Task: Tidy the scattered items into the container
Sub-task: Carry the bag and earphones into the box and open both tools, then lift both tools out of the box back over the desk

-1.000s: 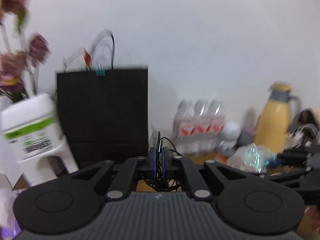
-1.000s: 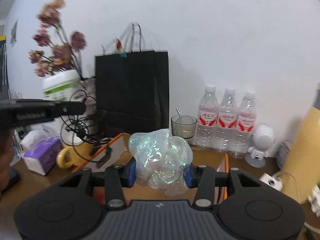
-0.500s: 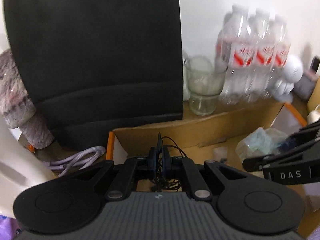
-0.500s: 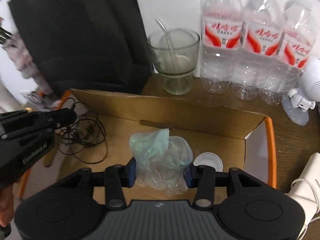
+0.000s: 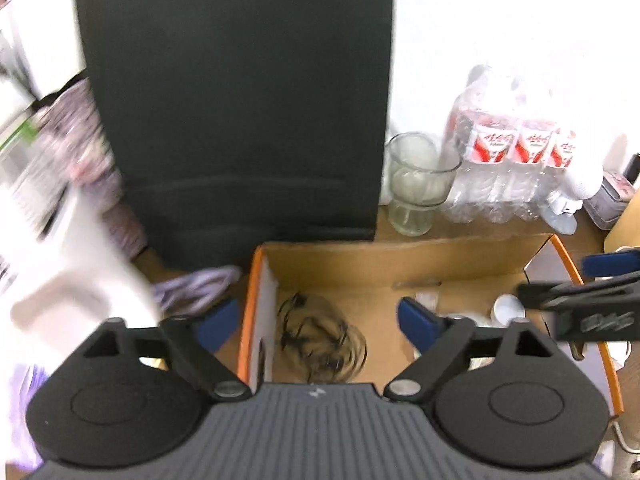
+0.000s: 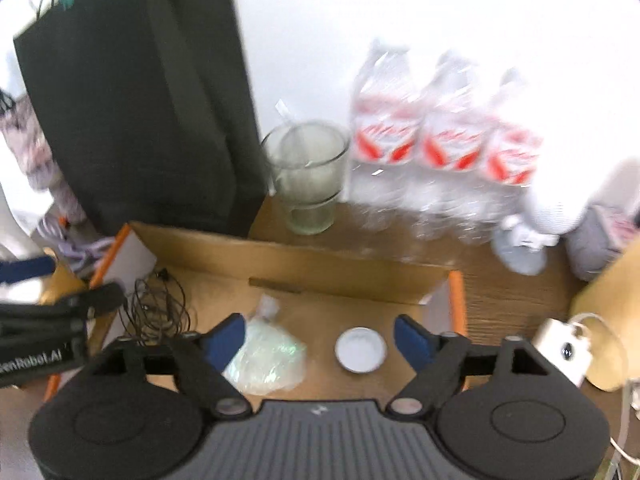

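Observation:
An open cardboard box with orange edges (image 5: 340,256) (image 6: 320,258) sits on the wooden table. A tangle of black cable (image 5: 320,340) (image 6: 158,308) lies inside its left end. A crumpled clear plastic bag (image 6: 268,356) and a small white lid (image 6: 361,350) lie on its floor further right. My left gripper (image 5: 316,324) is open and empty above the cable. My right gripper (image 6: 320,338) is open and empty above the bag and lid. Each gripper shows at the edge of the other's view.
A black paper bag (image 5: 236,120) stands behind the box. A glass cup (image 6: 306,176) and three water bottles (image 6: 440,148) stand at the back right. A white charger (image 6: 562,354) lies right of the box. A lilac cable (image 5: 196,284) lies left of it.
Both grippers opened. The left one let the black cable fall into the box, and the right one let the plastic bag fall beside the lid. Both views have tilted and shifted.

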